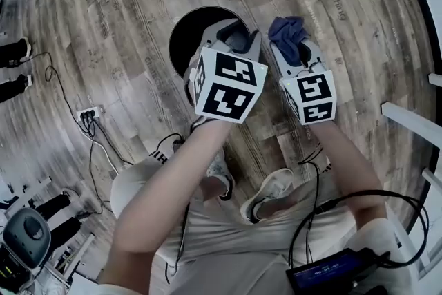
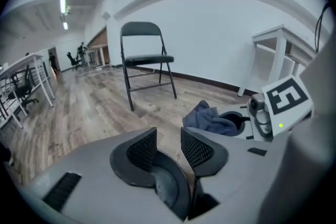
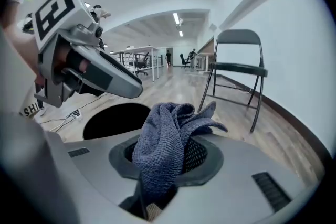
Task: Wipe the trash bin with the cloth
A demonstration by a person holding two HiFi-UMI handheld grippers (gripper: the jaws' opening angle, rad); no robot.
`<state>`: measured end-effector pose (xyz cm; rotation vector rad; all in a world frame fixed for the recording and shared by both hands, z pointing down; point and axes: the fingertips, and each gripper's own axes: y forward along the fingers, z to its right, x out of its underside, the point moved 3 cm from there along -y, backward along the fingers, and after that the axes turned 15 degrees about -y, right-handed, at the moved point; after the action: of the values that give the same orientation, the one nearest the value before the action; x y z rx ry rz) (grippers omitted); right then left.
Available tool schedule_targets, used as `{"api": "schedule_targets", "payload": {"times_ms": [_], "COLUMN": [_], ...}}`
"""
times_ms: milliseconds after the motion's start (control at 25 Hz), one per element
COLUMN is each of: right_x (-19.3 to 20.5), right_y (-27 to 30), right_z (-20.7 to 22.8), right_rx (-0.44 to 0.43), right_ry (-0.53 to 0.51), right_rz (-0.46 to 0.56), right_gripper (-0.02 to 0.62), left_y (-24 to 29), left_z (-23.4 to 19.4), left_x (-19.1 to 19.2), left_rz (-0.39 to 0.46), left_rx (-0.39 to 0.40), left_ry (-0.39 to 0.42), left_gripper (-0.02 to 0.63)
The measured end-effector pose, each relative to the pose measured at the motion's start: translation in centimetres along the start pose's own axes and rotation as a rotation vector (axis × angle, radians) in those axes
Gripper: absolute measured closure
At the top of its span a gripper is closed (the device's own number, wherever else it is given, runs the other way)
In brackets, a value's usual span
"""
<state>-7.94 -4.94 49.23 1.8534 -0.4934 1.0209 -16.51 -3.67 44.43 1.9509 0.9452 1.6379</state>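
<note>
— Counted how many of each?
— Counted one bin (image 1: pixel 185 38), black and round, on the floor (image 1: pixel 103 24); one blue cloth (image 3: pixel 163 134); one folding chair (image 2: pixel 143 60); two claws.
— Found the left claw (image 2: pixel 169 140) how?
— Found it spread, jaws apart, with only floor showing in the gap. Gripped nothing, touched nothing. Seen over the bin's right edge in the head view.
— And the right claw (image 3: pixel 170 157)?
— Found it pinching the cloth, bunched between the jaws and spilling over the tips. Held in the air just beside the bin, off its rim.
</note>
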Motion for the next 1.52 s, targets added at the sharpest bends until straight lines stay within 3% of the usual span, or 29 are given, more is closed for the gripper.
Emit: {"api": "schedule_targets", "payload": {"times_ms": [120, 280, 360, 480, 640, 760, 920, 1120, 1320, 1520], "right_x": [-2.9, -7.6, -10.4, -14.0, -21.5, -29.2, -39.8, -51.3, -58.5, -62.8], "right_y": [-3.8, -7.9, -9.8, -12.9, -18.7, -24.3, -33.4, -44.5, -54.4, -63.4], "right_z": [0.4, 0.1, 0.1, 0.6, 0.9, 0.9, 2.1, 4.3, 5.0, 5.4], "right_rx": [0.086, 0.162, 0.206, 0.277, 0.232, 0.198, 0.162, 0.135, 0.111, 0.1], "right_ry": [-0.016, 0.003, 0.028, 0.068, 0.073, 0.077, 0.048, -0.012, -0.072, -0.073], "right_rz": [0.052, 0.153, 0.204, 0.216, 0.224, 0.265, 0.282, 0.308, 0.364, 0.431], "right_gripper": [0.479, 0.479, 0.479, 0.479, 0.479, 0.48, 0.479, 0.479, 0.479, 0.479], "left_y": [-2.6, -5.6, -7.8, -13.2, -21.9, -30.3, -41.1, -53.7, -63.4, -69.2], "left_z": [1.8, 3.7, 4.9, 6.7, 7.8, 9.8, 12.7, 17.1, 22.2, 28.0], "left_x": [-1.9, -2.8, -3.9, -6.7, -8.3, -11.9, -20.0, -30.1, -35.1, -36.3], "left_rz": [0.131, 0.229, 0.327, 0.482, 0.402, 0.383, 0.399, 0.489, 0.533, 0.527], "left_rx": [-0.028, -0.006, 0.012, 0.035, 0.001, -0.003, 0.011, 0.063, 0.083, 0.111], "left_ry": [-0.061, -0.164, -0.108, 0.055, -0.071, -0.055, -0.056, -0.051, -0.067, 0.01], "left_gripper": [0.463, 0.476, 0.476, 0.494, 0.494, 0.494, 0.494, 0.494, 0.494, 0.494]}}
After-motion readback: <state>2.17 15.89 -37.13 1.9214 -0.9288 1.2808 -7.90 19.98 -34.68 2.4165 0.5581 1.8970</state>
